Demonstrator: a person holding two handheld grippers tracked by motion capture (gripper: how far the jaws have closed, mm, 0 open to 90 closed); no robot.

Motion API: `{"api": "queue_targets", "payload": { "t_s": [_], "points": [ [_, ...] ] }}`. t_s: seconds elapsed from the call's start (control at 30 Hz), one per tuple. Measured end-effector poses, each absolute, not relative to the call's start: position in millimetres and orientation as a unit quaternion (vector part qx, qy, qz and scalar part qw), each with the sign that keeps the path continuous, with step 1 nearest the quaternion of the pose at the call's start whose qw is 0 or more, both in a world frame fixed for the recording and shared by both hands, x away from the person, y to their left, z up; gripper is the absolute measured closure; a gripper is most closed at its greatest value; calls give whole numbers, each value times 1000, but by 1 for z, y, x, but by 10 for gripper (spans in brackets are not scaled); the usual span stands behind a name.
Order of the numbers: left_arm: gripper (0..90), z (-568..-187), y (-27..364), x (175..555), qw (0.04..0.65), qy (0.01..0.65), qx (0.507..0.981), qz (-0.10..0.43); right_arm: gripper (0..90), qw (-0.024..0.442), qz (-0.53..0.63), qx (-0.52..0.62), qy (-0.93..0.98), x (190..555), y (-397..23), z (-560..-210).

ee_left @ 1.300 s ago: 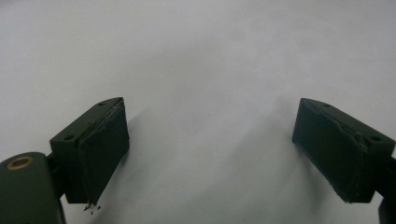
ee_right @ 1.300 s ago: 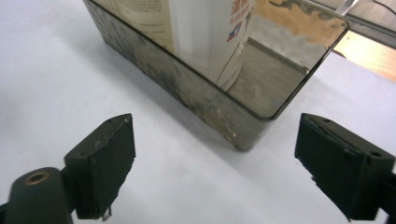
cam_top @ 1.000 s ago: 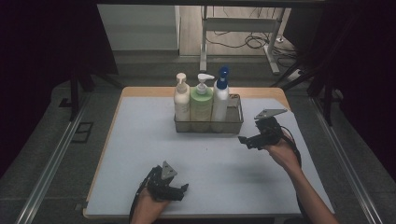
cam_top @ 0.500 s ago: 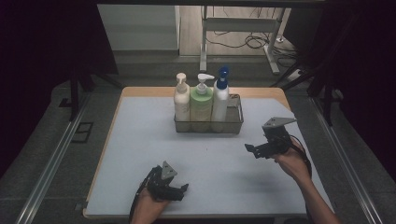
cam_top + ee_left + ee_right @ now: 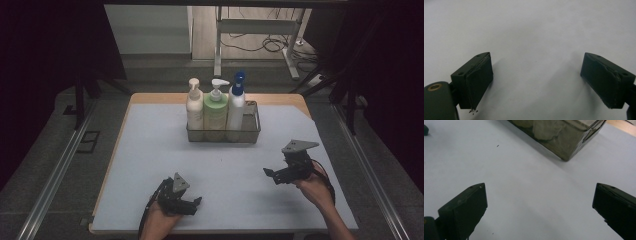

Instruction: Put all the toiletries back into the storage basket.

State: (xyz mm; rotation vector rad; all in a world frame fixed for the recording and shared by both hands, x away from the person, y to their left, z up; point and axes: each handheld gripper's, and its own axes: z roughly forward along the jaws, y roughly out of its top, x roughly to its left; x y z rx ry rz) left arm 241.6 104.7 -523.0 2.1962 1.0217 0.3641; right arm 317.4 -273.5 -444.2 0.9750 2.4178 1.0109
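A wire mesh basket (image 5: 250, 131) stands at the back middle of the pale mat (image 5: 150, 165). It holds a cream pump bottle (image 5: 194, 106), a green pump bottle (image 5: 216, 107) and a white bottle with a blue top (image 5: 236, 104), all upright. My left gripper (image 5: 196, 204) rests low near the front edge, open, with only mat between its jaws (image 5: 536, 82). My right gripper (image 5: 269, 175) hovers at the front right, open and holding nothing (image 5: 539, 205); a corner of the basket (image 5: 564, 142) lies ahead of it.
The mat covers a wooden table whose edge (image 5: 165, 98) shows at the back. Metal rails (image 5: 60, 170) run along both sides on the floor. A desk frame and cables (image 5: 260, 45) stand beyond the table.
My right gripper has drawn back from beside the basket toward the front right of the mat. The left gripper has stayed where it was.
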Motion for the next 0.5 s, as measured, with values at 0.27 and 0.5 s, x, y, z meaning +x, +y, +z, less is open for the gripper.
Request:
{"api": "queue_targets", "payload": {
  "t_s": [0.27, 0.5],
  "points": [
    [107, -523, 105, 241, 339, 393, 843, 140, 0, 163, 358, 345, 852, 307, -274, -463],
    [107, -523, 105, 241, 340, 393, 843, 140, 0, 155, 357, 346, 854, 300, -275, -480]
  ]
}}
